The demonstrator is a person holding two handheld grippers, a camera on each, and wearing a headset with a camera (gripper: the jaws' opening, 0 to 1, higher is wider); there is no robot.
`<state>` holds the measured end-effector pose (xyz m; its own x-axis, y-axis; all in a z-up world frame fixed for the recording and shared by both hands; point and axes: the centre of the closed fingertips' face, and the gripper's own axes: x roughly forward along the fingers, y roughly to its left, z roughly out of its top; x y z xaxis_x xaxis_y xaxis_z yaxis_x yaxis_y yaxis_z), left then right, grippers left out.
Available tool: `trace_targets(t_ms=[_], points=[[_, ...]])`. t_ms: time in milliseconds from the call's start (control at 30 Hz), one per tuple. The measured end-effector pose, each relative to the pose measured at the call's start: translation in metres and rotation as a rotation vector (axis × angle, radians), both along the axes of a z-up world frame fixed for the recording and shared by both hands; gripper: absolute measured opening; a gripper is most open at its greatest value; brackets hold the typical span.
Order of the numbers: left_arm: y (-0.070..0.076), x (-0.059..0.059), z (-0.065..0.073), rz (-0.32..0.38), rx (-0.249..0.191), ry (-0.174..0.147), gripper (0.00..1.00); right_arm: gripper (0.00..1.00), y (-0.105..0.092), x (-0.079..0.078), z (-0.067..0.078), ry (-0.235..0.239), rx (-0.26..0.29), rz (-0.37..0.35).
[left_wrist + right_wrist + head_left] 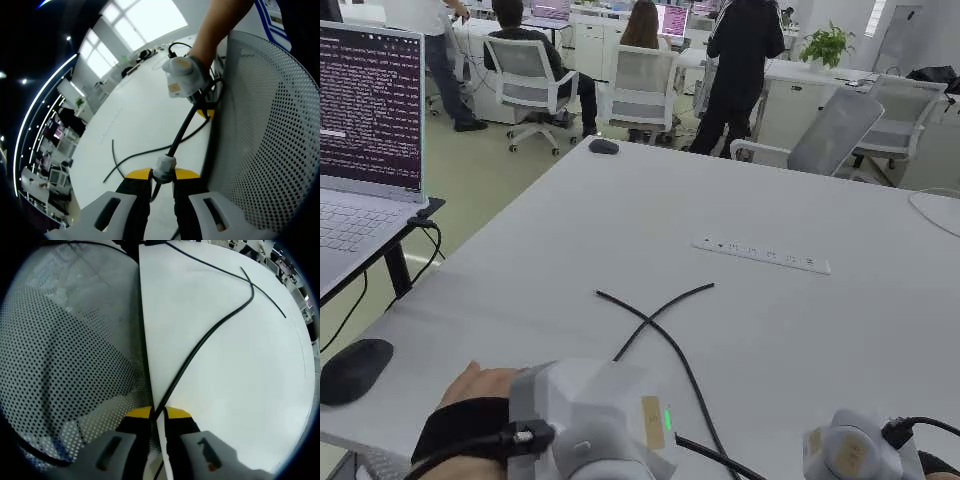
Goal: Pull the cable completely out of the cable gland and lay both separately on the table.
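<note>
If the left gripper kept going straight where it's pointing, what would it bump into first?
Most likely the right gripper. The left gripper is shut on the cable gland, and the black cable runs straight ahead from it to that gripper's jaws. Depth is hard to judge.

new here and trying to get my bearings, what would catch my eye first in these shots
The crossed black cables in the middle of the white table draw the eye first. Next comes the left gripper, shut on a pale cable gland with a black cable running out of it. The right gripper pinches that cable at the table edge, beside a mesh chair back.
</note>
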<state>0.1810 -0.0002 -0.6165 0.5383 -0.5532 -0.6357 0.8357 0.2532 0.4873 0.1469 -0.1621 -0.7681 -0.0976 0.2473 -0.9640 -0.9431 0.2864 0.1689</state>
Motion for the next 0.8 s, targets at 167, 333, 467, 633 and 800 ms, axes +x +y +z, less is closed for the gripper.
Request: trace_targets(t_ms=[167,333,467,633,800], points=[[0.001,0.000,-0.001,0.003,0.006,0.004,0.17,0.04,-0.017,0.034,-0.001,-0.076,-0.050,0.021],[0.002,0.001,-0.005,0.015,0.010,0.027,0.17,0.03,-0.036,0.091,0.000,-0.224,-0.084,-0.073],[0.005,0.001,-0.009,0.030,0.027,0.047,0.17,0.04,-0.057,0.137,0.001,-0.382,-0.153,-0.098],[0.007,0.001,-0.012,0.040,0.035,0.058,0.17,0.04,-0.072,0.169,0.004,-0.443,-0.168,-0.193],[0.008,0.001,-0.013,0.047,0.043,0.063,0.17,0.04,-0.094,0.190,0.006,-0.489,-0.202,-0.286]])
